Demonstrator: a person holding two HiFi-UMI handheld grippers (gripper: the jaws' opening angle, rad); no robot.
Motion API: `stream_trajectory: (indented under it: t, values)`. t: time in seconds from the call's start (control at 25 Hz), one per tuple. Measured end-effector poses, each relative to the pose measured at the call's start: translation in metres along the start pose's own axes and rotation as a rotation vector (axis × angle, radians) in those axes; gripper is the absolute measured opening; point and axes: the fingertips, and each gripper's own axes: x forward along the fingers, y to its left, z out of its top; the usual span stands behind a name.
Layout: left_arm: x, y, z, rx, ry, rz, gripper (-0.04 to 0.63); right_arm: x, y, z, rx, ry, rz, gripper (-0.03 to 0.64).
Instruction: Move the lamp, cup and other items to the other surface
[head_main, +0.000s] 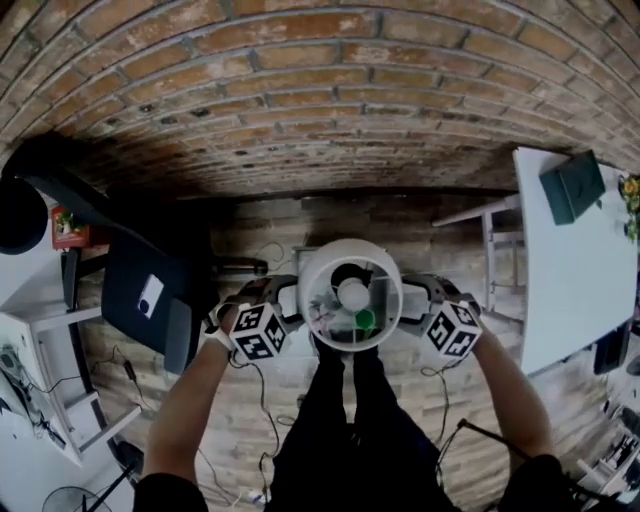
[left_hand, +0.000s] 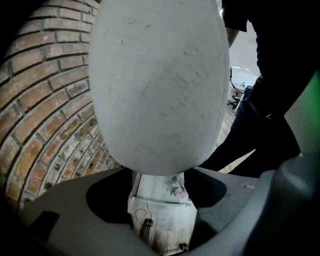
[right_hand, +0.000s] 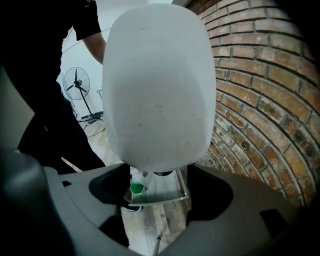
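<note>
— Looking straight down, what do we see at the middle?

— We see the lamp (head_main: 350, 250), its round white shade (left_hand: 157, 85) open at the top, with the bulb (head_main: 352, 293) at the centre. The wooden floor (head_main: 250, 400) shows below the lamp, and our own legs (head_main: 340, 420) reach in under it.

— And our grippers?

— We hold the left gripper (head_main: 290, 303) against the lamp's left side and the right gripper (head_main: 412, 303) against its right side. In each gripper view the two jaws stand wide apart with the lower end of the shade caught between their tips, so each one is clasping the lamp.

— Where is the cup?

— The green cup (right_hand: 136, 189) stands upright under the shade, on a clear shelf (right_hand: 165, 197) below it. From above we glimpse it through the shade's open top, just beside the bulb. A small pinkish thing (left_hand: 178, 190) lies under the lamp too, on the side that faces the left gripper. We cannot tell what it is.

— What lies around the lamp?

— Beyond the lamp runs a brick wall (head_main: 300, 90). Well to the lamp's right is a white table (head_main: 570, 270), and well to its left a dark chair (head_main: 140, 290). Past the lamp, the right gripper view shows a standing fan (right_hand: 77, 82).
</note>
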Motion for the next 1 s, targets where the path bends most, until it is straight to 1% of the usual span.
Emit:
stream_trajectory:
  t: [0.12, 0.24, 0.36, 0.52, 0.68, 0.84, 0.92, 1.0]
  values:
    - [-0.034, -0.014, 0.024, 0.022, -0.022, -0.012, 0.318, -0.034, 0.017, 0.016, 0.019, -0.004, -0.011, 0.364]
    - [-0.068, -0.024, 0.051, 0.054, -0.05, -0.036, 0.318, -0.067, 0.034, 0.027, 0.063, -0.017, -0.025, 0.362]
    - [-0.097, -0.021, 0.085, 0.101, -0.099, -0.059, 0.318, -0.107, 0.039, 0.048, 0.123, -0.052, -0.065, 0.36]
    - [-0.131, -0.043, 0.125, 0.145, -0.162, -0.092, 0.318, -0.155, 0.065, 0.059, 0.174, -0.074, -0.099, 0.36]
    - [-0.151, -0.052, 0.165, 0.194, -0.231, -0.124, 0.318, -0.201, 0.078, 0.065, 0.223, -0.1, -0.166, 0.36]
    - [-0.158, -0.068, 0.206, 0.243, -0.285, -0.16, 0.318, -0.241, 0.094, 0.054, 0.26, -0.094, -0.209, 0.36]
    - [-0.155, -0.075, 0.225, 0.275, -0.3, -0.172, 0.318, -0.26, 0.101, 0.046, 0.279, -0.093, -0.237, 0.36]
    - [-0.152, -0.084, 0.24, 0.29, -0.299, -0.179, 0.318, -0.275, 0.11, 0.038, 0.293, -0.101, -0.257, 0.36]
